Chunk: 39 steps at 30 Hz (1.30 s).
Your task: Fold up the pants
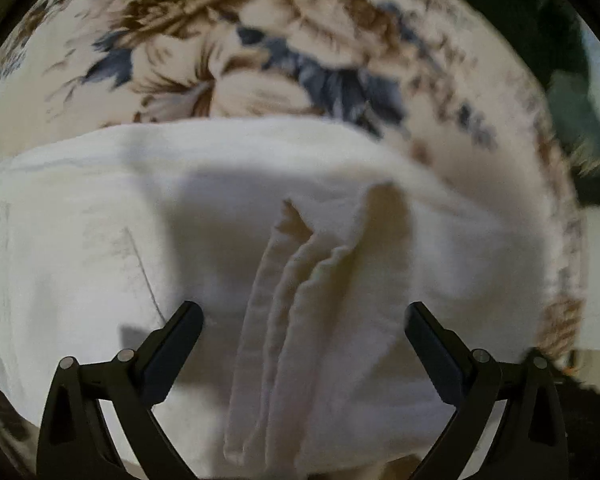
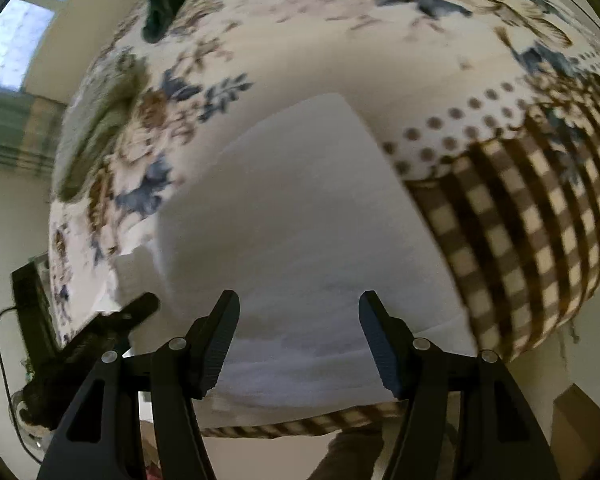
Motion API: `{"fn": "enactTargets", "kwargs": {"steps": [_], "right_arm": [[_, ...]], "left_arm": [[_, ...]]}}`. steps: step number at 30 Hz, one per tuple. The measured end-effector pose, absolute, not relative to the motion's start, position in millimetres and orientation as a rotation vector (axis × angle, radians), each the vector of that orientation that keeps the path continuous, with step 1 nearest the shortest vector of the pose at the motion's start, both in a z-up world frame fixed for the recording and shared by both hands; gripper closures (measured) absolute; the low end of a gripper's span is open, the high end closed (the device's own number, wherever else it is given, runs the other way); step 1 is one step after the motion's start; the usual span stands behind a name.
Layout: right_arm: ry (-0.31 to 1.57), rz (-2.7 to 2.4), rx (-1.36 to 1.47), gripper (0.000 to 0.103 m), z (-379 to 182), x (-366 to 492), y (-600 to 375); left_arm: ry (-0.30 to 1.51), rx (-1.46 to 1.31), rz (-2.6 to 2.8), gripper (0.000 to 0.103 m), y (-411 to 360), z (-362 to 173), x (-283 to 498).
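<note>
Floral bedspread [image 1: 204,60] carries white pants [image 1: 300,240] — left gripper [image 1: 304,320] and right gripper [image 2: 298,308] both wide, holding nothing.

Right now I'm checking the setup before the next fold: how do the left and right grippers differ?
The left gripper stands wider open than the right gripper. The left gripper hangs over bunched, ridged hems of the white pants; the right gripper hangs over a smooth, flat stretch near the bed's edge. Both are black, open and hold nothing, above the floral blanket.
</note>
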State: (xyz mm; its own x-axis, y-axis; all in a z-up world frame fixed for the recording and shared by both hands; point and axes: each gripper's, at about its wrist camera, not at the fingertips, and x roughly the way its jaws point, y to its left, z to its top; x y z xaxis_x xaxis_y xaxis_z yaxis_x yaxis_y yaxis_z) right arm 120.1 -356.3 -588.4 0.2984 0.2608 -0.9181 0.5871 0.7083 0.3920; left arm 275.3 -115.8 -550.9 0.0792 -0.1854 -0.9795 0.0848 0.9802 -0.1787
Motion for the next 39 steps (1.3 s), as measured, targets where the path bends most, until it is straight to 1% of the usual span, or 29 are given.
{"fn": "enactTargets", "kwargs": {"steps": [1, 2, 3, 4, 5, 6, 12, 17, 18, 19, 20, 21, 23, 25, 26, 29, 31, 32, 33, 39], "right_arm": [[1.295, -0.257, 0.799, 0.038, -592.5, 122.4, -359.4], [1.301, -0.258, 0.793, 0.038, -594.3, 121.9, -362.1], [1.304, -0.257, 0.789, 0.038, -595.7, 122.4, -363.2], [1.309, -0.254, 0.779, 0.038, -597.2, 121.7, -363.8], [1.313, -0.249, 0.77, 0.038, -598.7, 123.8, -361.6], [1.317, -0.246, 0.755, 0.038, -600.4, 125.2, -360.3], [1.346, -0.238, 0.663, 0.038, -601.3, 133.8, -347.3], [1.376, -0.22, 0.629, 0.038, -598.9, 138.8, -338.3], [1.379, -0.212, 0.62, 0.038, -595.3, 139.4, -332.9], [1.374, -0.187, 0.623, 0.038, -592.0, 139.8, -327.7], [1.367, -0.152, 0.621, 0.038, -587.1, 140.1, -318.8], [1.358, -0.122, 0.618, 0.039, -583.1, 139.8, -311.1], [1.34, -0.027, 0.629, 0.051, -579.8, 141.3, -290.1], [1.392, 0.03, 0.62, 0.079, -589.5, 142.9, -265.5], [1.425, 0.055, 0.628, 0.084, -598.2, 141.4, -255.3], [1.506, 0.046, 0.621, 0.085, -618.1, 128.2, -238.1], [1.507, 0.038, 0.596, 0.085, -616.3, 118.5, -233.9], [1.516, 0.041, 0.591, 0.085, -615.2, 116.2, -233.5], [1.531, 0.037, 0.585, 0.085, -614.9, 114.2, -233.6], [1.575, 0.004, 0.557, 0.087, -619.3, 117.9, -233.3]], "left_arm": [[1.466, -0.07, -0.189, 0.011, -114.0, -552.2, 275.1], [1.448, -0.068, -0.176, 0.027, -110.1, -550.0, 274.5], [1.423, -0.088, -0.171, 0.057, -102.4, -544.8, 273.2], [1.403, -0.128, -0.187, 0.075, -96.0, -540.8, 271.8], [1.387, -0.191, -0.222, 0.09, -87.2, -536.1, 269.2], [1.377, -0.223, -0.231, 0.092, -81.9, -533.6, 266.8], [1.37, -0.377, -0.236, 0.094, -51.8, -517.7, 245.8], [1.436, -0.394, -0.193, 0.093, -43.5, -544.4, 244.6], [1.454, -0.4, -0.196, 0.09, -43.0, -549.4, 247.4], [1.459, -0.409, -0.19, 0.09, -42.2, -548.9, 249.1], [1.465, -0.421, -0.188, 0.086, -39.3, -545.0, 249.4], [1.469, -0.416, -0.175, 0.08, -37.9, -540.3, 248.4], [1.42, -0.395, -0.118, 0.079, -31.7, -518.8, 238.3], [1.356, -0.364, -0.103, 0.076, -35.1, -501.2, 226.9], [1.352, -0.344, -0.125, 0.073, -42.3, -499.0, 221.8], [1.434, -0.248, -0.139, 0.073, -59.1, -520.1, 207.7], [1.502, -0.21, -0.111, 0.073, -55.7, -541.2, 196.3], [1.513, -0.214, -0.106, 0.07, -50.7, -547.1, 192.3], [1.512, -0.226, -0.109, 0.068, -45.6, -550.9, 189.3], [1.529, -0.26, -0.117, 0.068, -37.7, -554.6, 193.0]]}}
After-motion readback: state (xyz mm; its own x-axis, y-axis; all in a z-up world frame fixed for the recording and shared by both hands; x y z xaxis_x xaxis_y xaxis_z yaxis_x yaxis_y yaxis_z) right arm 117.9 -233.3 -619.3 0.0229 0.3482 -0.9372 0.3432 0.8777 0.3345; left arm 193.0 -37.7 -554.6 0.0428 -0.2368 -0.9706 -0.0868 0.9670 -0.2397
